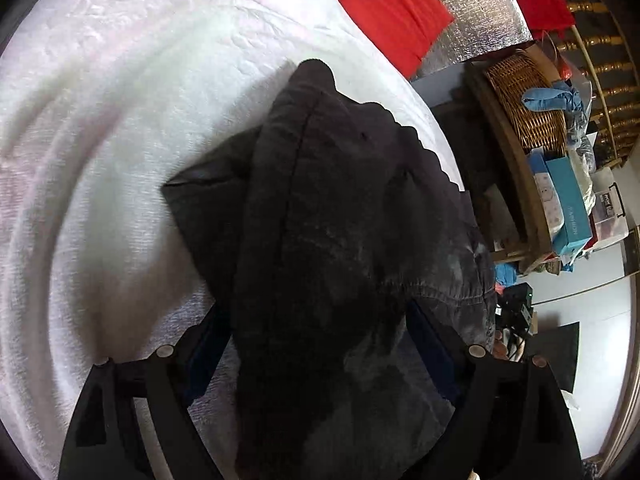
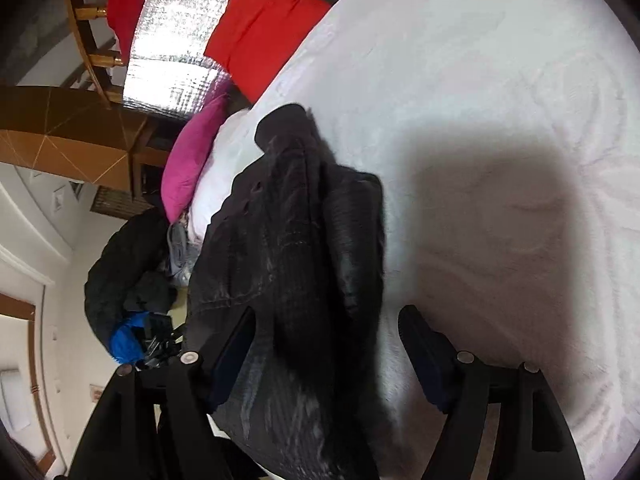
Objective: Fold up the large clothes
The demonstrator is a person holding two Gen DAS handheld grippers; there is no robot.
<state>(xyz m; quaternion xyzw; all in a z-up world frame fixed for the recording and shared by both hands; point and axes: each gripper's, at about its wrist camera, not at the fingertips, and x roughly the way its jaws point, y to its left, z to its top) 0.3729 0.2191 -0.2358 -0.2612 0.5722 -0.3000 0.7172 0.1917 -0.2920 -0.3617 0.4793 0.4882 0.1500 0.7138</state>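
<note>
A dark grey garment point(image 1: 320, 240) lies bunched on a bed covered by a white quilted spread point(image 1: 100, 160). In the left wrist view it fills the centre and lower middle of the frame, running from a rounded tip near the upper centre down between the fingers of the left gripper point(image 1: 320, 344). Those fingers stand wide apart, one on each side of the cloth, and whether they touch it cannot be told. A stitched hem shows at the lower right of the fabric.

In the right wrist view the same garment point(image 2: 288, 260) sits left of centre. The right gripper point(image 2: 332, 344) is spread open too; its left finger point(image 2: 236, 352) lies against the cloth, while the right finger point(image 2: 424, 356) is over bare spread, clear of the fabric.

Red cushions point(image 1: 392, 12) lie at the top of the left view, and a wicker basket point(image 1: 524, 104) stands at the upper right. A pink pillow point(image 2: 192, 156) rests at the bed's edge in the right view, left of centre.
</note>
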